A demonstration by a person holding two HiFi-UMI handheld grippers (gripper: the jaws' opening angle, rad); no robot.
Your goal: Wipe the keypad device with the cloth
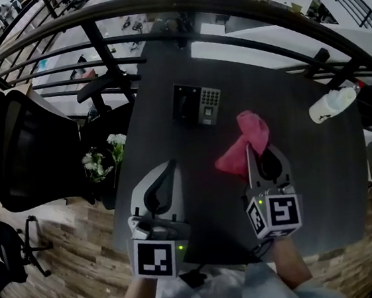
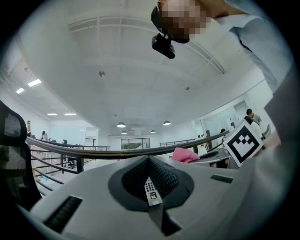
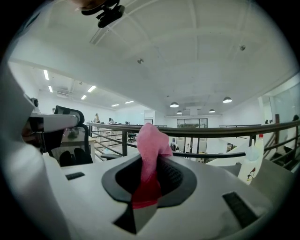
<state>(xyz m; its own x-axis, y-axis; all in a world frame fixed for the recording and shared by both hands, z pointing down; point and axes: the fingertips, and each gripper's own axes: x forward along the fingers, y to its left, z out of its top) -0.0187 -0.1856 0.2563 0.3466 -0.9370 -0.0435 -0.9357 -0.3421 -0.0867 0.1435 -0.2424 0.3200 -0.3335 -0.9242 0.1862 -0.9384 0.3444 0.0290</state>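
The keypad device (image 1: 196,104), black with a grey number pad, lies flat on the dark table (image 1: 323,183) towards its far side. My right gripper (image 1: 247,148) is shut on the pink cloth (image 1: 250,137), which bunches out past its tips, below and right of the device. In the right gripper view the cloth (image 3: 151,154) stands up between the closed jaws of that gripper (image 3: 149,190). My left gripper (image 1: 170,163) is shut and holds nothing, hovering near the table's left edge, short of the device. Through its narrow slit (image 2: 152,197) a sliver of the keypad device (image 2: 150,190) shows.
A white spray bottle (image 1: 331,104) lies at the table's far right. A black railing (image 1: 156,8) curves behind the table. A black office chair (image 1: 26,150) and a pot of white flowers (image 1: 103,158) stand off the left edge.
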